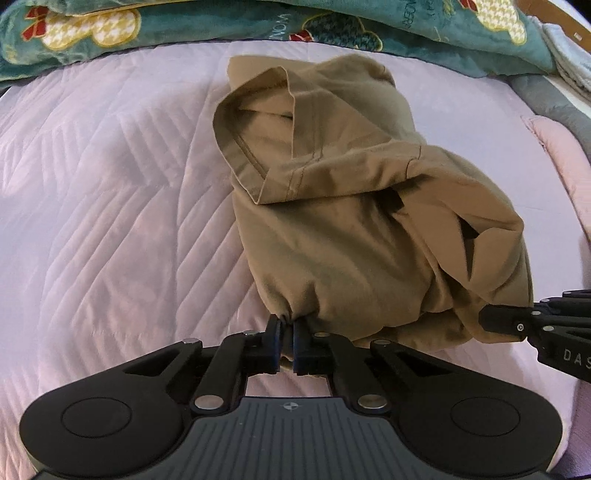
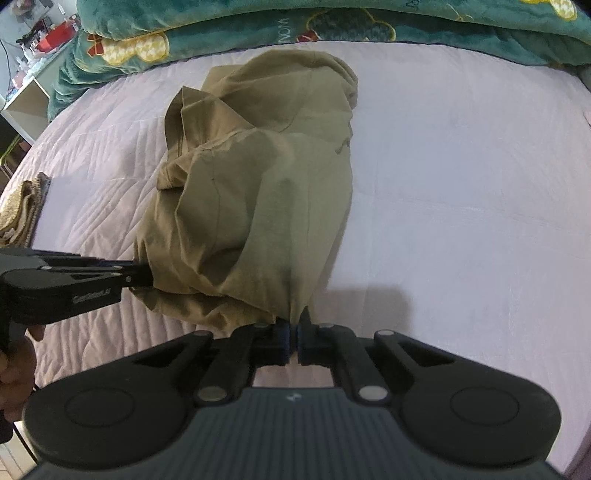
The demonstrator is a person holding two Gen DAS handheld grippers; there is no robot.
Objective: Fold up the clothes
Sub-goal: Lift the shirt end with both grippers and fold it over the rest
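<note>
A khaki garment (image 1: pixel 332 206) lies bunched on the pink quilted bed; it also shows in the right wrist view (image 2: pixel 258 192). My left gripper (image 1: pixel 289 326) is shut on the garment's near left corner, the cloth pinched between its blue pads. My right gripper (image 2: pixel 293 328) is shut on the near right corner in the same way. Each gripper shows in the other's view: the right one (image 1: pixel 491 317) at the cloth's right edge, the left one (image 2: pixel 142 275) at its left edge. Both near corners are lifted and the cloth drapes away toward the pillows.
The pink quilted bedspread (image 1: pixel 110 221) covers the bed. Teal blankets with gold bear prints (image 1: pixel 92 33) lie along the far edge. Another folded tan cloth (image 2: pixel 22 210) lies at the bed's left edge. A shelf with clutter (image 2: pixel 33 55) stands beyond the bed's far left.
</note>
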